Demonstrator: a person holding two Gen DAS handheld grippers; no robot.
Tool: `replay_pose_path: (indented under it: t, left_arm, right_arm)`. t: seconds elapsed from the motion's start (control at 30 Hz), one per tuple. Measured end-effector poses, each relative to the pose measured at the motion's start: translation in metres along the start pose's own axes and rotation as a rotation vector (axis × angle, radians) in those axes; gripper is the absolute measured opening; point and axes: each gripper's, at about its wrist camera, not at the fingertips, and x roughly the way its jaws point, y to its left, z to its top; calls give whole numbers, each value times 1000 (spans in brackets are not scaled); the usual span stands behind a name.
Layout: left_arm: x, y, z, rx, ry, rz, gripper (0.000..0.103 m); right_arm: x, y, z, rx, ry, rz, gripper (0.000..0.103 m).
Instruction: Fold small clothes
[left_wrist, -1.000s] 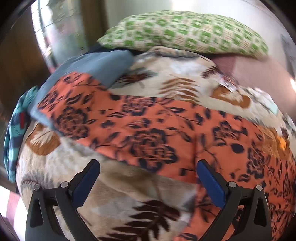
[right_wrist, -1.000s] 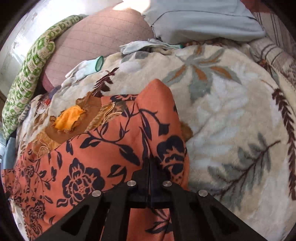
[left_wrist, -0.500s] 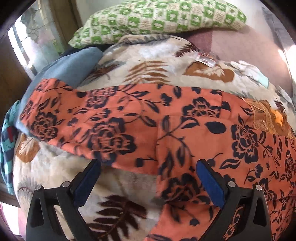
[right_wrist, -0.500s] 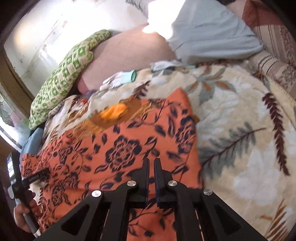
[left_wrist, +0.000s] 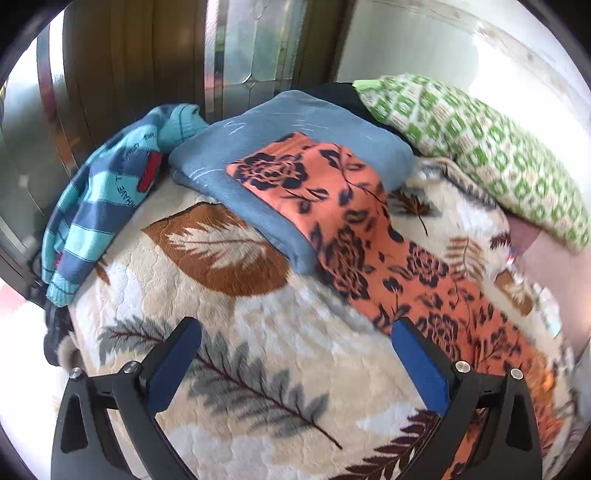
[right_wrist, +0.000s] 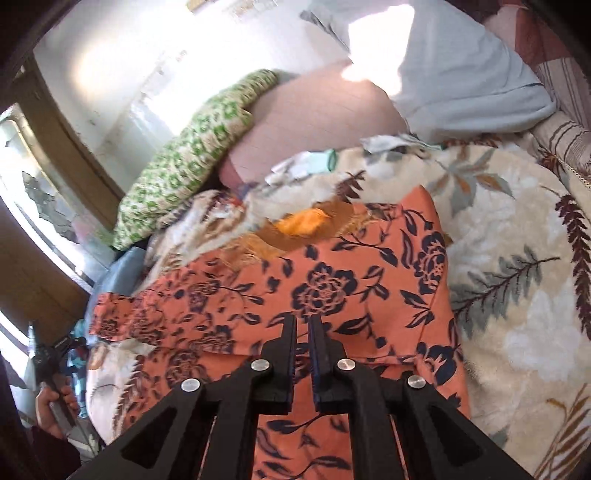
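The orange floral garment (left_wrist: 373, 240) lay spread along the leaf-print blanket (left_wrist: 236, 317) that covered the bed, one end draped over a folded blue cloth (left_wrist: 295, 122) toward the blanket's far edge. The left gripper (left_wrist: 295, 354) stood with its two blue-padded fingers (left_wrist: 173, 362) spread wide over bare blanket, holding nothing; the garment's near edge ran just beside its right-hand finger, and whether they touched could not be told. The right gripper (right_wrist: 303, 328) hovered over the middle of the same garment (right_wrist: 332, 295), its fingers drawn in to a narrow slit. No cloth could be seen between them, though whether the tips pressed on the fabric could not be told.

Counted: one orange garment, one blue cloth, one striped teal sweater (left_wrist: 99, 206) at the blanket's left edge, one green-patterned pillow (left_wrist: 476, 147) at the far right corner.

Only the left wrist view showed the sweater and the wooden window frame behind it. Only the right wrist view showed the garment's yellow-orange neckline (right_wrist: 306, 225), a pale grey pillow (right_wrist: 461, 85), a small white-and-mint piece (right_wrist: 306, 166) at the blanket's far edge, and the person's left hand (right_wrist: 51, 406) gripping the other tool's handle.
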Motion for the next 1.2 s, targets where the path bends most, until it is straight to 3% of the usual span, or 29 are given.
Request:
replay_pose_path:
  t: [0.07,0.17,0.3,0.37,0.5,0.6,0.67,0.87,0.97,1.1,1.2]
  left_arm:
    - [9,15,13,-56,37,-100,102]
    - [31,28,26,-176,151,-317,102]
    - [49,19,31,-262,182,-471,102]
    - [58,9,31,-252,204,-493,102]
    - [68,0,26,-280,170,-547,98]
    - [77,-4,26,-294,155,-611,77]
    - [84,-8,27,-288,158,-608,66]
    - [86,-3,21,-311,149,-606,65]
    - [82,4,19,-262,117,-541,65]
    - [99,17,22,-344,144,-504,66]
    - [107,11,24,-339,148,-484,66]
  right_arm:
    - [-13,9,-5,-10,-18,20,9]
    - [-23,31,-14,-63,-36,34,9]
    - [-17,45,-16,-145,-35,25,9]
    - [-13,44,-15,-144,-24,36,9]
    - [-3,34,-12,-133,-12,32,9]
    - [3,29,-11,-147,-2,9,9]
    - [7,26,-11,-140,9,7,9]
    - [14,20,-11,-150,19,-18,9]
    - [18,19,-10,-156,24,-30,9]
    - [24,20,-10,-154,33,-27,9]
    - [26,25,-13,-182,34,-41,9]
